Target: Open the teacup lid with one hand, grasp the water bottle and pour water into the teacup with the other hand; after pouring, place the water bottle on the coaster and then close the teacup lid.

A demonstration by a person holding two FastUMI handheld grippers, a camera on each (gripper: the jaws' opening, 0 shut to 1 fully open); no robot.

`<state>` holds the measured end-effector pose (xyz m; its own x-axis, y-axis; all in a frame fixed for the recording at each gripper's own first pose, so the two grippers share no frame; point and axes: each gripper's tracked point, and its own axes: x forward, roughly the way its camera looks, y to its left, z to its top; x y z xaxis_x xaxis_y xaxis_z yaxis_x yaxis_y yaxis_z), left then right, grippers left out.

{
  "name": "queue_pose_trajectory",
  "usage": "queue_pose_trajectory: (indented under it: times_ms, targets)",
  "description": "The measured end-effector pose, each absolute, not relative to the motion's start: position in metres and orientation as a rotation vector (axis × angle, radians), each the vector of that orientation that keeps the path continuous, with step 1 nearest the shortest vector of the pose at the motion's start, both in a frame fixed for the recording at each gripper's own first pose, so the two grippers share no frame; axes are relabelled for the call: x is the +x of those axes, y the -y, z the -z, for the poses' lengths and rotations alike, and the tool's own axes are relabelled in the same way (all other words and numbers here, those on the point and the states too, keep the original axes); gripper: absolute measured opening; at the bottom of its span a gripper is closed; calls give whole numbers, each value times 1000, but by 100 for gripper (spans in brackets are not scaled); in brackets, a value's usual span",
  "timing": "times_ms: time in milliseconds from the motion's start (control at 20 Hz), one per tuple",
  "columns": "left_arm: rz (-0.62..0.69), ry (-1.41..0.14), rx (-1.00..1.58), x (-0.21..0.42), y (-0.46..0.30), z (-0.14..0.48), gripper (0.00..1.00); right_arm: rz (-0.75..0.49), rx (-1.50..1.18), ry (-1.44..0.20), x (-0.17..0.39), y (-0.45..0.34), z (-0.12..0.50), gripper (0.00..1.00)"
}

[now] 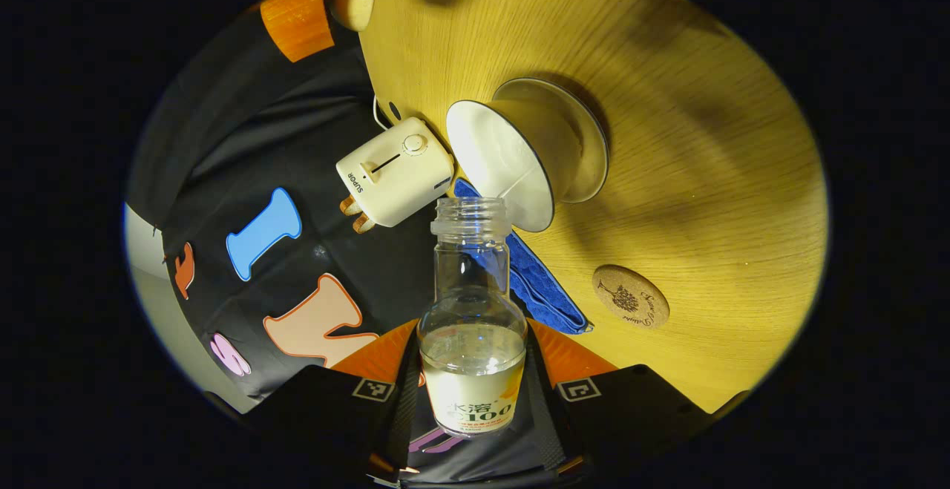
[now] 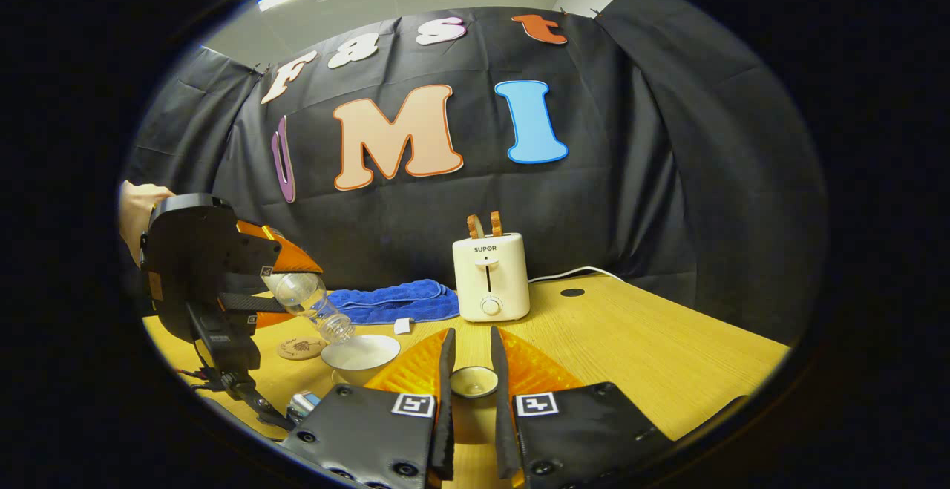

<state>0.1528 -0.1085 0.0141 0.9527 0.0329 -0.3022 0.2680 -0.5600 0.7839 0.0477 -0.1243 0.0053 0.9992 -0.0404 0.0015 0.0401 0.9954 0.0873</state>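
Observation:
My left gripper (image 1: 472, 340) is shut on the clear water bottle (image 1: 472, 303), which has no cap and holds some water in its body. Its mouth points at the rim of the white teacup (image 1: 512, 155) on its saucer. In the right gripper view the left gripper (image 2: 245, 289) holds the bottle (image 2: 308, 300) tilted, mouth down, over the teacup (image 2: 361, 355). My right gripper (image 2: 470, 340) is shut on the cream teacup lid (image 2: 473, 381), held off to the right of the cup. The round cork coaster (image 1: 631, 296) (image 2: 300, 348) lies bare beside the cup.
A folded blue towel (image 2: 393, 302) and a cream toaster (image 2: 491, 277) with toast in its slots stand behind the cup, at the wooden table's (image 2: 631, 355) back edge. A small object (image 2: 300, 404) lies near the front edge, and a person's hand (image 2: 137, 214) holds the left gripper.

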Motion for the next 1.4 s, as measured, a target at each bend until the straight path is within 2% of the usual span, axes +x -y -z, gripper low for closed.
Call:
queue_pose_trajectory:
  times_ms: [300, 600, 800, 850, 1000, 1050, 1150, 1300, 1400]
  targets:
    - [324, -202, 2127, 156, 109, -16, 65, 41, 89, 4, 48, 124, -5, 25]
    - [392, -141, 1761, 155, 117, -6, 64, 40, 76, 5, 48, 123, -5, 25]
    - [407, -49, 1390, 147, 116, -14, 64, 42, 54, 6, 48, 120, -5, 25]
    - [390, -23, 1272, 144, 112, -22, 60, 43, 51, 7, 48, 120, -6, 25]
    - [380, 29, 862, 140, 99, -41, 63, 43, 41, 7, 47, 119, -5, 25]
    - [378, 21, 742, 142, 93, -43, 59, 44, 35, 7, 47, 119, -5, 25]
    - [383, 5, 518, 143, 82, -43, 63, 45, 21, 9, 47, 117, -6, 25]
    - [353, 13, 295, 153, 63, -38, 60, 45, 2, 8, 46, 115, -5, 25]
    - [330, -7, 149, 156, 52, -29, 63, 45, -3, 9, 47, 114, -4, 25]
